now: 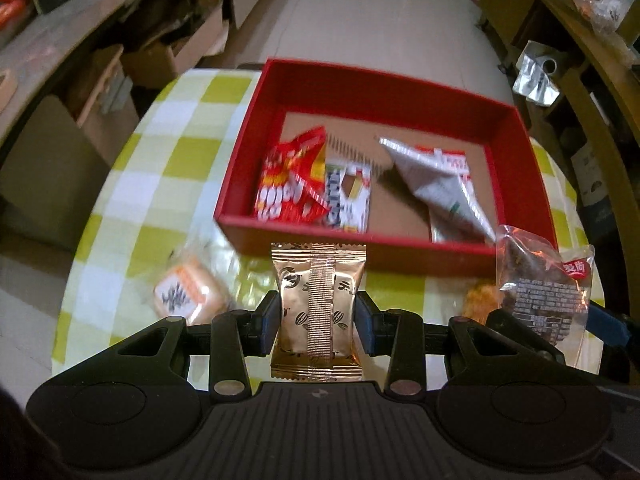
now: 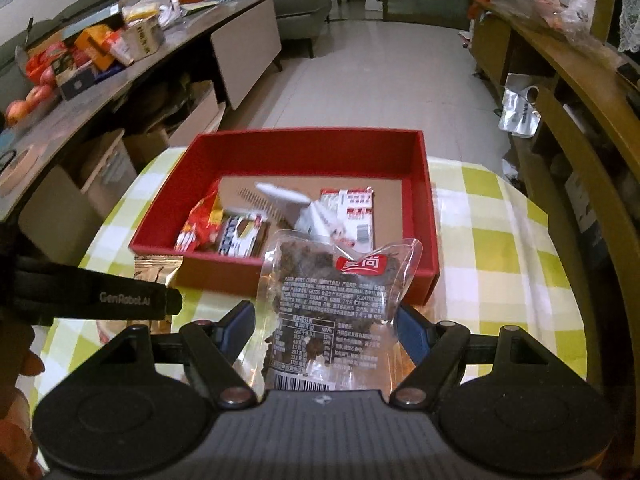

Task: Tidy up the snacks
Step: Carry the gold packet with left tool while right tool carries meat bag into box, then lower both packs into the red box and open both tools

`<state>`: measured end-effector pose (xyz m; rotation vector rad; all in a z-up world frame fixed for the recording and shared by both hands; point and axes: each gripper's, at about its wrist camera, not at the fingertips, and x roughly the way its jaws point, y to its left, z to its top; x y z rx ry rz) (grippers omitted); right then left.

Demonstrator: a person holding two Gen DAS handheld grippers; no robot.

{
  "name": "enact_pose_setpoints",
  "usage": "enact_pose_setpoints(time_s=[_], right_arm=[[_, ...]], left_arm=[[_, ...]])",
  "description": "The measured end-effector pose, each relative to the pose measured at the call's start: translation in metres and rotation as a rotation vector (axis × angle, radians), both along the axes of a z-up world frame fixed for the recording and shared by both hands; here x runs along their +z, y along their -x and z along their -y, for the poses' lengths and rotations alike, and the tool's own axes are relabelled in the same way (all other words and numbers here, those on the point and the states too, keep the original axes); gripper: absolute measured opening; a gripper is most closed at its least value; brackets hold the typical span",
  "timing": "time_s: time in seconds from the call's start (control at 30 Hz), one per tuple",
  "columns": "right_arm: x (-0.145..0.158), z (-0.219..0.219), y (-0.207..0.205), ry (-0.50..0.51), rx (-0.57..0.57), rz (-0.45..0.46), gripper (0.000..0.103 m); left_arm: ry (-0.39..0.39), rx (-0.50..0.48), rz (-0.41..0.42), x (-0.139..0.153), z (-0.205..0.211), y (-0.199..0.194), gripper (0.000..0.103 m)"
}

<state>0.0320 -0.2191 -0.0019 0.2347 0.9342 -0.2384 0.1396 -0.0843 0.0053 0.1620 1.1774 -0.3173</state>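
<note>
The left tongs [image 1: 318, 316] clamp a gold foil snack packet [image 1: 318, 308], and the right tongs [image 2: 326, 328] pinch a clear dried-meat pouch [image 2: 332, 304]. Both hang short of the red cardboard box [image 2: 424, 200] mid-table [image 2: 500, 240], seemingly for dropping in.

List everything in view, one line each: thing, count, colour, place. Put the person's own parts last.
red box: one, red with brown floor, on the table
red snack packs: a small pile, red and white, box's left side
silver-and-white packs: at least two, box's right side
orange-and-white snack: one, on the cloth left of the box, blurred
checked tablecloth: one, yellow-green and white, covers the table
gold packet: one, gold, clamped in the left gripper
clear bag of dark snack: one, red label, between the fingers of the right gripper
hand: one, at the right view's left edge
</note>
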Motion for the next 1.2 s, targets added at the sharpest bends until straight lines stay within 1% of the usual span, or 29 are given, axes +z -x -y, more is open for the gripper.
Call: enact_pose_setpoints(time_s=[0.2, 0.67, 0.8, 1.2], right_arm=[[0.002, 0.010, -0.020, -0.013, -0.013, 0.014, 0.081], [-0.005, 0.029, -0.060, -0.027, -0.038, 0.025, 0.081], [-0.009, 0.033, -0.068, -0.026, -0.038, 0.023, 0.081], [-0.021, 0.042, -0.083, -0.020, -0.053, 0.032, 0.081]], left_arm=[[0.005, 0.011, 0.015, 0.001, 0.009, -0.019, 0.047], [0.034, 0.035, -0.004, -0.005, 0.024, -0.056, 0.048], [0.013, 0.035, 0.006, -0.009, 0.030, -0.061, 0.048], [-0.011, 0.043, -0.002, -0.021, 0.036, -0.075, 0.048]])
